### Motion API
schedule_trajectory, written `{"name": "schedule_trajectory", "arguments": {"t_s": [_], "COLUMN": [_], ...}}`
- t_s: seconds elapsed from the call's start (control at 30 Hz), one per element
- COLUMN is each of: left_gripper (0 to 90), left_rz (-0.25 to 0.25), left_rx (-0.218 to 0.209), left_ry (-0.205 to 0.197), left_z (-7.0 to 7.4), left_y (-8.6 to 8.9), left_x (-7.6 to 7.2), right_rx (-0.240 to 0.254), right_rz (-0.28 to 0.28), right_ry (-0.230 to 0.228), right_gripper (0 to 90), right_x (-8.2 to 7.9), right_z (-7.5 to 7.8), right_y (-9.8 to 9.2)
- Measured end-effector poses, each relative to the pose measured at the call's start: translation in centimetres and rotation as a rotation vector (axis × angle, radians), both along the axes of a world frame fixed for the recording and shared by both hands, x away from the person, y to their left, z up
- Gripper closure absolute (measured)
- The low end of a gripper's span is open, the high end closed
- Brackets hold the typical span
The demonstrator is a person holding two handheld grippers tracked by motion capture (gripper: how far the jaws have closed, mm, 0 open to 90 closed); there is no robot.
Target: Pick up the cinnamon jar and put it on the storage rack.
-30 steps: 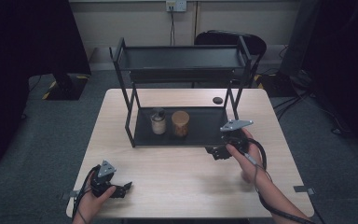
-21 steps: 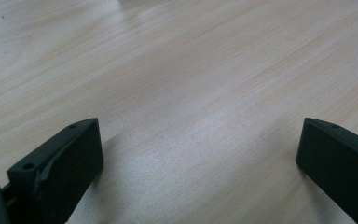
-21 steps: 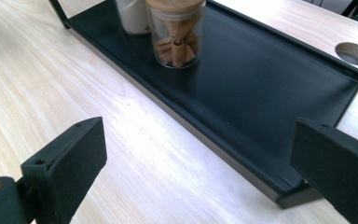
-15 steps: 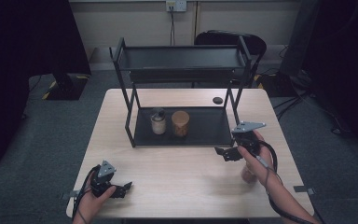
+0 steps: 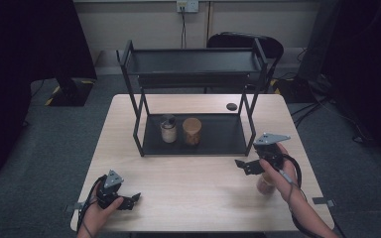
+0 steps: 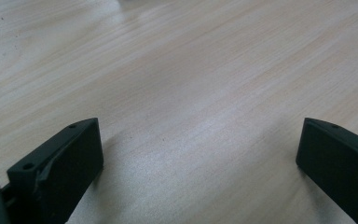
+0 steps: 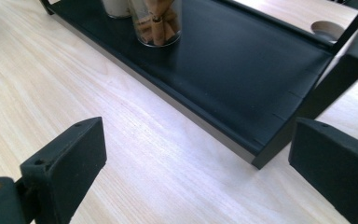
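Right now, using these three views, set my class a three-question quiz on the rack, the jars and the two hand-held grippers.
1. True or false: both jars stand on the rack's lower shelf.
2. Which holds brown sticks: A, the brown jar; B, the pale jar?
3. Fill in: the right hand-held gripper holds ____.

Key
1. True.
2. A; the right gripper view shows the sticks through the glass.
3. Nothing; its jaws stand wide apart, like those of the left hand-held gripper above bare table.

Grey carpet floor (image 5: 39, 148), pale wall (image 5: 144, 20), dark chair (image 5: 243, 42) behind
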State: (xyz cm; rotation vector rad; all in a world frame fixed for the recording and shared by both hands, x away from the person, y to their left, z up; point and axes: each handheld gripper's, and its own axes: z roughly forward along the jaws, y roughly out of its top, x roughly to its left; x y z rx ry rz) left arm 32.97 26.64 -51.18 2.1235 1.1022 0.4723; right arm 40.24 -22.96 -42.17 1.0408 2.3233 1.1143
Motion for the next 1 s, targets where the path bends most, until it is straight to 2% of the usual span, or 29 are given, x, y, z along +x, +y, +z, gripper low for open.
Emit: {"name": "schedule_trajectory", "arguments": {"t_s": [0.47,1.0], "left_gripper": [0.0,0.0], "left_rz": [-0.001,-0.001], "left_rx": [0.000,0.001], "left_ry": [0.000,0.000], "left_z": [0.0,0.0], "left_y": [0.0,0.0], "left_x": [0.1,0.0], "right_rx": [-0.016,-0.022], "right_rz": [-0.011,-0.017], "right_ry": [-0.004,-0.004], "right_gripper": [3.1,3.0], "right_x": [-1.0,-2.4], "right_z": [-0.3,-1.5], "right_y": [-1.9,-3.6]}}
